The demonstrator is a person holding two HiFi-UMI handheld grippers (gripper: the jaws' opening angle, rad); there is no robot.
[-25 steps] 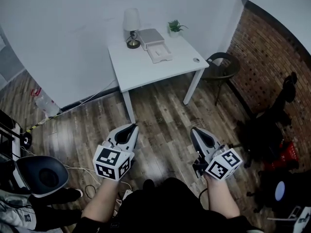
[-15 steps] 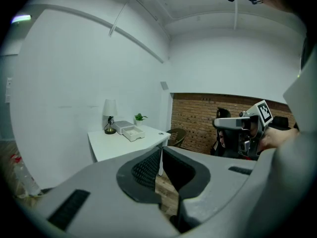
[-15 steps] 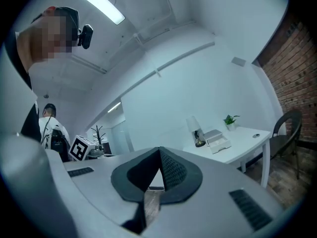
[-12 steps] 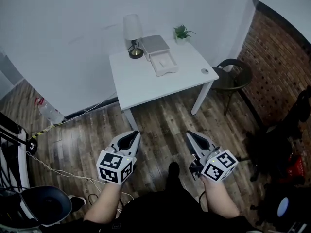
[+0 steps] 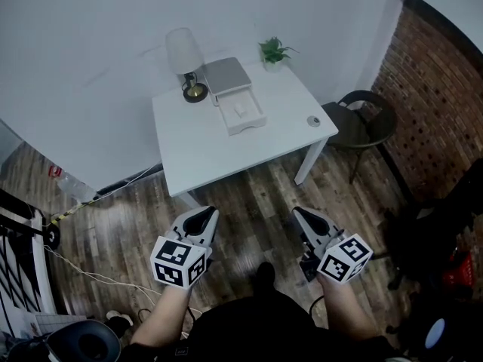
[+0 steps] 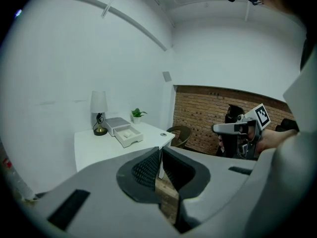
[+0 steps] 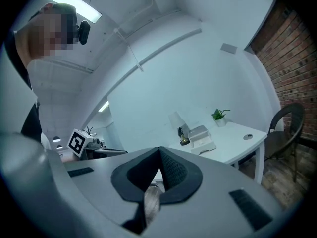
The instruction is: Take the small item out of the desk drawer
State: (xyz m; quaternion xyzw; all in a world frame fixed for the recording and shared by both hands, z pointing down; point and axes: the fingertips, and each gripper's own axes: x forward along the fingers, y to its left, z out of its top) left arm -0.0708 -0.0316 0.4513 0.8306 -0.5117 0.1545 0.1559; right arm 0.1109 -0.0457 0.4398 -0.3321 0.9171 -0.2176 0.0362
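A white desk (image 5: 204,145) stands ahead by the wall. On it sits a small grey-topped drawer unit (image 5: 225,75) with its white drawer (image 5: 243,116) pulled open; a small white item (image 5: 240,111) lies inside. Both grippers hover over the wooden floor, well short of the desk and apart from it. My left gripper (image 5: 209,212) is shut and holds nothing; its jaws (image 6: 160,150) meet at the tips, with the drawer (image 6: 128,135) far beyond. My right gripper (image 5: 299,212) is also shut and empty (image 7: 159,150), facing the drawer unit (image 7: 200,133).
A lamp (image 5: 185,65) and a potted plant (image 5: 273,50) flank the drawer unit. A small round object (image 5: 313,121) lies near the desk's right edge. A dark chair (image 5: 364,119) and a brick wall (image 5: 434,104) are to the right. Cables (image 5: 90,274) trail on the floor at left.
The head view has moved toward the desk, which now looks larger and nearer. Both grippers keep the same shut pose side by side. The dark stool at the lower left has slid almost out of view.
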